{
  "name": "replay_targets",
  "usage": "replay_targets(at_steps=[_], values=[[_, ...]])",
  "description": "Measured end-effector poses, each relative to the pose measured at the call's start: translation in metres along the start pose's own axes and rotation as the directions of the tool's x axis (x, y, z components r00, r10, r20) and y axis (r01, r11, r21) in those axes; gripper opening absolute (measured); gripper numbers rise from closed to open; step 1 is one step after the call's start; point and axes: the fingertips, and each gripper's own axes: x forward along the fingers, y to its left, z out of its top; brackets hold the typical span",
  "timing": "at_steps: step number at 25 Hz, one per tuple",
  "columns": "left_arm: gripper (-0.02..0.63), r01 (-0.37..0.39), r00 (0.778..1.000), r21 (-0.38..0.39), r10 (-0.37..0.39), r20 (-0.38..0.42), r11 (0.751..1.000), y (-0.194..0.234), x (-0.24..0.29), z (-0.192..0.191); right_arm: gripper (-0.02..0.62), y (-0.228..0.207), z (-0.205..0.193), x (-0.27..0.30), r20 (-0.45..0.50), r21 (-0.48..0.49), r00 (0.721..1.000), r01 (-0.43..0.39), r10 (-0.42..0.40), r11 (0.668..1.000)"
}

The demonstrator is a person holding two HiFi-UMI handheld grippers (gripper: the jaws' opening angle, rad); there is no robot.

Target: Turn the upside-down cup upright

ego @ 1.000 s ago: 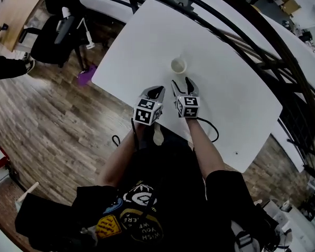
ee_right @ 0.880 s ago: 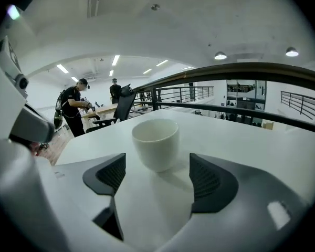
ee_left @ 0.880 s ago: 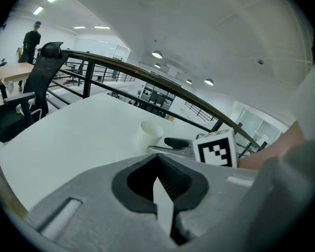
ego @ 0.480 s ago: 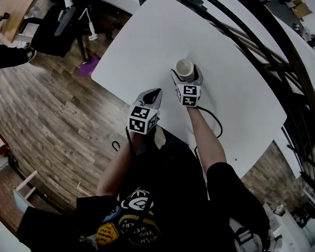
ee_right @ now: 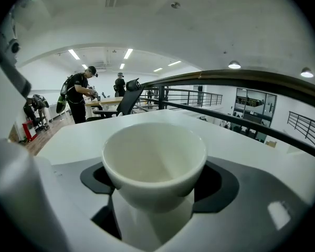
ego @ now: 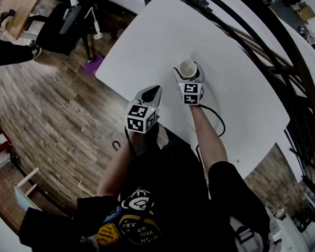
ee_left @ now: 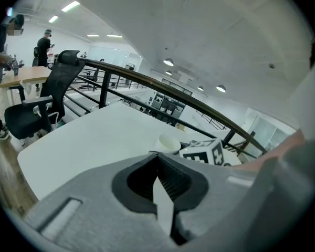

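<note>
The left gripper is pinched fully together with nothing in it, its tips hanging over the near edge of the table. The right gripper stands wide around the cup: its jaws have just been closing a little, the cup sits between them, and the dark pads look to be against its sides. A black cable loops from that gripper back along the person's forearm.

The cup is on the table just beyond the right gripper's marker cube, towards the middle of the top and nearer the person's side. The table is a plain white slab with rounded corners. Under it runs wood-plank flooring, with a small purple object lying by the far left corner and a black office chair beyond that. A dark curved railing sweeps past the table's far side. In the right gripper view, people stand at a desk in the background under strip lights.

The cup stands upright, its long axis vertical, the open mouth facing the ceiling.
</note>
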Motion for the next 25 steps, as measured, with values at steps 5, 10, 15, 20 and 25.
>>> replay_targets(at_steps=[5,10,15,20,25], values=[[0.022,0.026,1.0,-0.042,-0.025,0.012,0.999,0.002,0.009,0.032,0.411,0.028,0.026,-0.039,0.066,-0.072,0.993,-0.089,0.094,0.993],[0.164,0.101,0.994,0.029,-0.1,-0.04,0.994,-0.028,0.026,0.05,0.411,0.063,0.055,-0.088,0.129,-0.166,0.975,-0.158,0.181,0.973],[0.17,0.236,0.965,0.027,-0.231,-0.126,0.971,-0.068,0.031,0.047,0.411,0.076,0.075,-0.124,0.112,-0.283,0.971,-0.173,0.211,0.943],[0.08,0.201,0.961,0.099,-0.177,-0.211,0.975,-0.079,0.033,0.041,0.411,0.072,0.079,-0.143,0.092,-0.358,0.983,-0.119,0.162,0.926],[0.055,0.24,0.944,0.074,-0.215,-0.252,0.968,-0.086,0.028,0.038,0.413,0.069,0.078,-0.156,0.07,-0.387,0.981,-0.142,0.182,0.911]])
